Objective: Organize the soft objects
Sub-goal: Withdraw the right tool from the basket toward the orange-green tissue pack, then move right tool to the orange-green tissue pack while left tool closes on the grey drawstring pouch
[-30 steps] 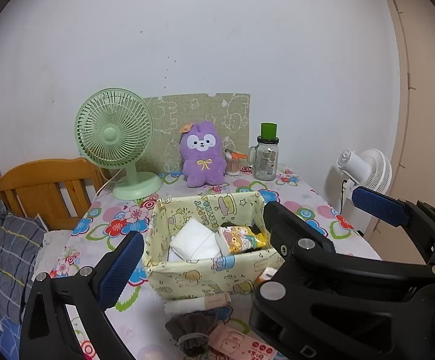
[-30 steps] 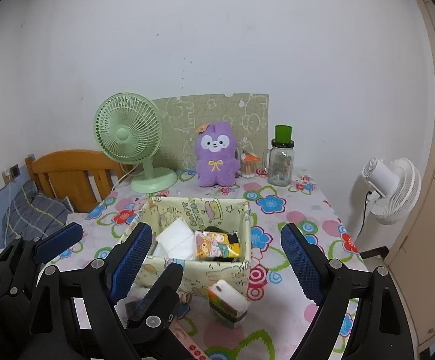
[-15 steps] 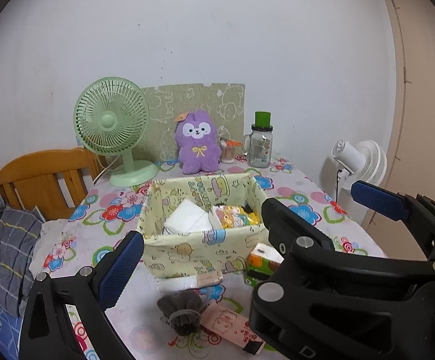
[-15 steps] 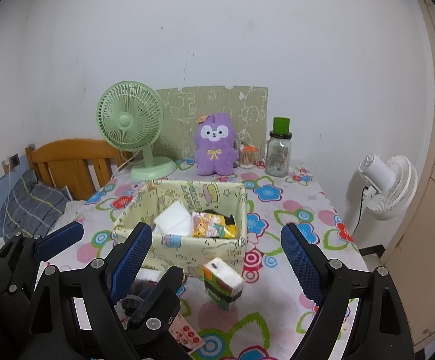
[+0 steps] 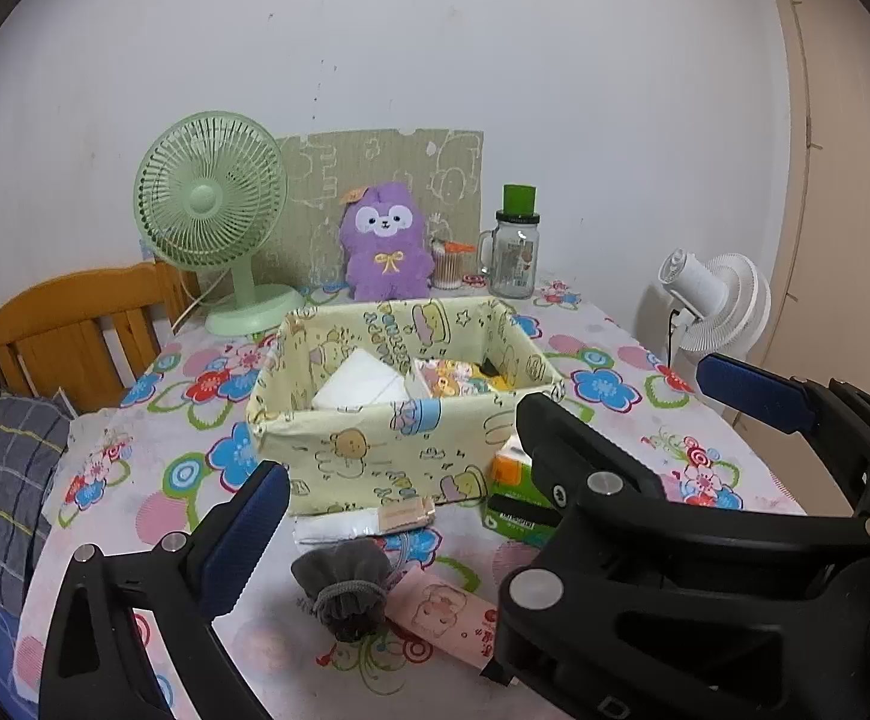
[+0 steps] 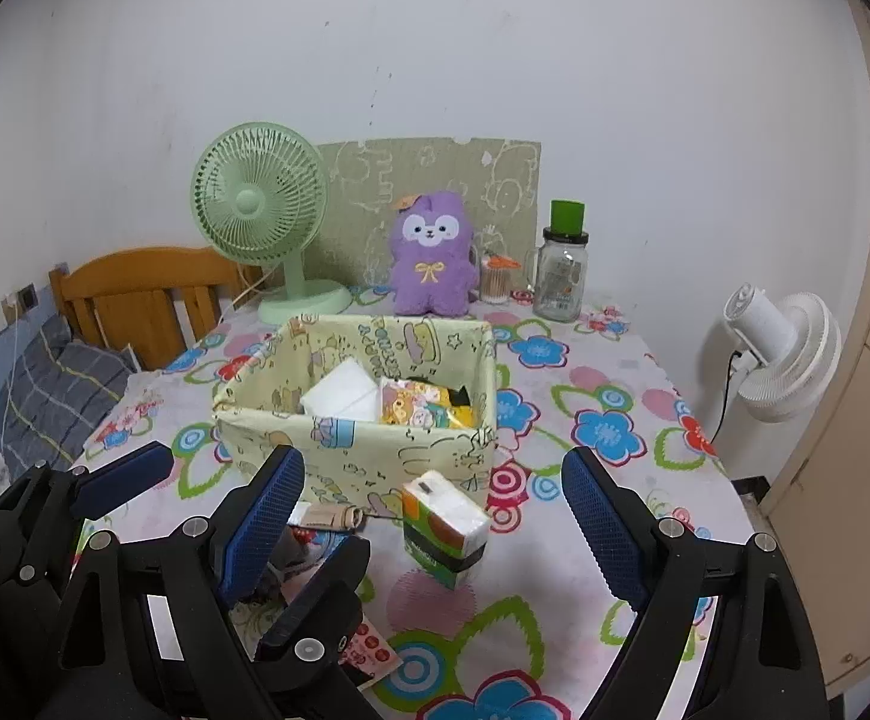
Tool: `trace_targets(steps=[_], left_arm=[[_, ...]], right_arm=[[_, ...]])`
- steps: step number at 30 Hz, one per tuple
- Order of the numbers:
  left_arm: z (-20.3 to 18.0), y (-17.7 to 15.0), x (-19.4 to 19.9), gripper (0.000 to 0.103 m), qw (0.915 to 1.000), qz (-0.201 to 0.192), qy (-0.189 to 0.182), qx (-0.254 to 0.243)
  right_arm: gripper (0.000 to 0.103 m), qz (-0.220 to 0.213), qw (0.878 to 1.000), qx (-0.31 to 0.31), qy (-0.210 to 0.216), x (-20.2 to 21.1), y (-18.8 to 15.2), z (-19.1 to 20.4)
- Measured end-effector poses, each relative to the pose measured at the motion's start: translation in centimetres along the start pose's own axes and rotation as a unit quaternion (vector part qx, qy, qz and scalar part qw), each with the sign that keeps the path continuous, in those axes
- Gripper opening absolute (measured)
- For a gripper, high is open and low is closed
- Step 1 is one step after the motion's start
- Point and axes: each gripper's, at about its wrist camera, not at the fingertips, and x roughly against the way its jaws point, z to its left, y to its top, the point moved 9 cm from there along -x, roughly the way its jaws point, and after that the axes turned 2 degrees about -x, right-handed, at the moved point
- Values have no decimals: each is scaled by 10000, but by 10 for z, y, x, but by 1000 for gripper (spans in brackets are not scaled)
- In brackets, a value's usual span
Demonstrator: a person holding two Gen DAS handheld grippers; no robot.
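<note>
A pale yellow fabric storage box (image 5: 375, 450) (image 6: 351, 450) stands mid-table, holding a white pack (image 5: 357, 387) and a yellow cartoon pack (image 5: 447, 375). In front of it lie a flat white packet (image 5: 363, 522), a grey drawstring pouch (image 5: 345, 588), a pink packet (image 5: 441, 618) and an orange-green tissue pack (image 6: 444, 528) (image 5: 513, 498). My left gripper (image 5: 495, 462) is open and empty, above the near table edge. My right gripper (image 6: 435, 516) is open and empty, its fingers to either side of the tissue pack from behind.
At the back stand a green desk fan (image 5: 219, 222), a purple plush toy (image 5: 384, 252), a cotton swab jar (image 5: 447, 267) and a glass jar with green lid (image 5: 516, 252). A wooden chair (image 5: 69, 330) is left; a white floor fan (image 5: 717, 300) is right.
Both grippers have drawn back and up from the table, so the box and the items before it sit lower and farther in view. Both stayed open.
</note>
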Motion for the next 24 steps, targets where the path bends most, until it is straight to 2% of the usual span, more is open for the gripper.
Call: trace_targets(steps=[24], left_arm=[[11,-34,-32,98,9989,463,-7,75]], right_arm=[[90,513,9985,-160,71,-41,-35,6]])
